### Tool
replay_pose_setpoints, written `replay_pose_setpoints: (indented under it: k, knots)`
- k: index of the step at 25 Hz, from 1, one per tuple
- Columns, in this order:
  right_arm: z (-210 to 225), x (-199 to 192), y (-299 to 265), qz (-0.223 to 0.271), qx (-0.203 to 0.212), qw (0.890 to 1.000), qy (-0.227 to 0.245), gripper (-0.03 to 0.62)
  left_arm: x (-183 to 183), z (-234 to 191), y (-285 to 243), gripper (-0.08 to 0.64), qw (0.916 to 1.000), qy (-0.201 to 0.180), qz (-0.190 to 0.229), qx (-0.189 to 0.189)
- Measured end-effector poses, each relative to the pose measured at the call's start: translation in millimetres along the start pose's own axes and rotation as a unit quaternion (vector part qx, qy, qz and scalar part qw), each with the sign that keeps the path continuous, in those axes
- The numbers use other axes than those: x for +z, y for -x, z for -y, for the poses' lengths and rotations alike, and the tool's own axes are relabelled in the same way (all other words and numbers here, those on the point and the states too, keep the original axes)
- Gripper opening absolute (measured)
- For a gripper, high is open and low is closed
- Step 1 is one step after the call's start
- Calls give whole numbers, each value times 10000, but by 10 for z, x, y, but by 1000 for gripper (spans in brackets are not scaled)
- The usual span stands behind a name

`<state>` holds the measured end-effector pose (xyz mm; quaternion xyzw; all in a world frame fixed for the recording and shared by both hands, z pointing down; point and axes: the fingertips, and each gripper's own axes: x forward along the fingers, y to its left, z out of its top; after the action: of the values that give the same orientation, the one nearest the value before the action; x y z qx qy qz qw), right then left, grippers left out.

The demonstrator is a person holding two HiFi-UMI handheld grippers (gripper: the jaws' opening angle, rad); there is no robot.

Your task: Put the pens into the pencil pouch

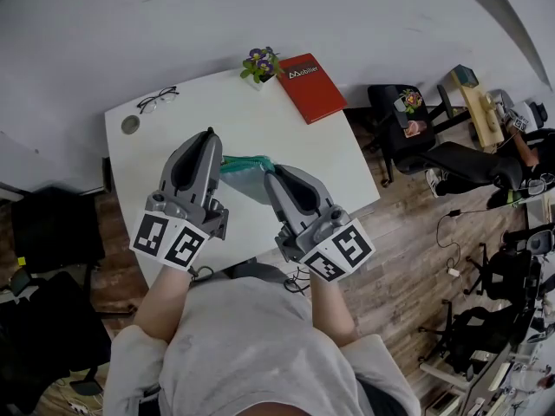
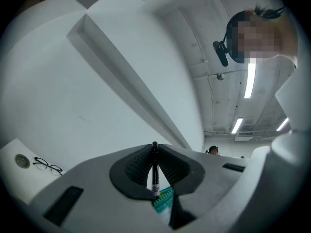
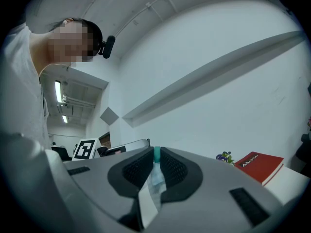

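Observation:
My left gripper [image 2: 155,152] is shut on a black pen [image 2: 155,171], which stands upright between the jaws. Below the pen a bit of the teal pouch [image 2: 163,199] shows. My right gripper [image 3: 155,154] is shut on the pouch's teal and clear edge [image 3: 155,178]. In the head view both grippers hover over the white table [image 1: 260,128], the left gripper [image 1: 211,139] and the right gripper [image 1: 273,173] flanking the pencil pouch [image 1: 244,173] held up between them. The pen itself is hidden in that view.
A red book [image 1: 310,86] and a small flower pot [image 1: 259,65] sit at the table's far edge; both show in the right gripper view, the book [image 3: 257,165] by the flowers [image 3: 224,157]. Glasses [image 1: 157,99] and a round disc [image 1: 130,125] lie at the far left. Office chairs [image 1: 416,128] stand to the right.

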<state>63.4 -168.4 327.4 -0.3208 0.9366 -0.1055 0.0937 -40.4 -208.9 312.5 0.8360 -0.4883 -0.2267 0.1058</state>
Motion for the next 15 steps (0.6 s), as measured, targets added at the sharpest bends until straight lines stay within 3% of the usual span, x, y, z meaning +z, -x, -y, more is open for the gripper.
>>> replay_pose_setpoints:
  k: [7,15]
  knots:
    - [-28,-9,-3,-13,7,10000,25,60,-24,72,11,55,9995,-172,-199,-159]
    - [3,-102,-86,-363,-143,9987,339,60,77,-101,153,54,9974,-555,-299,335]
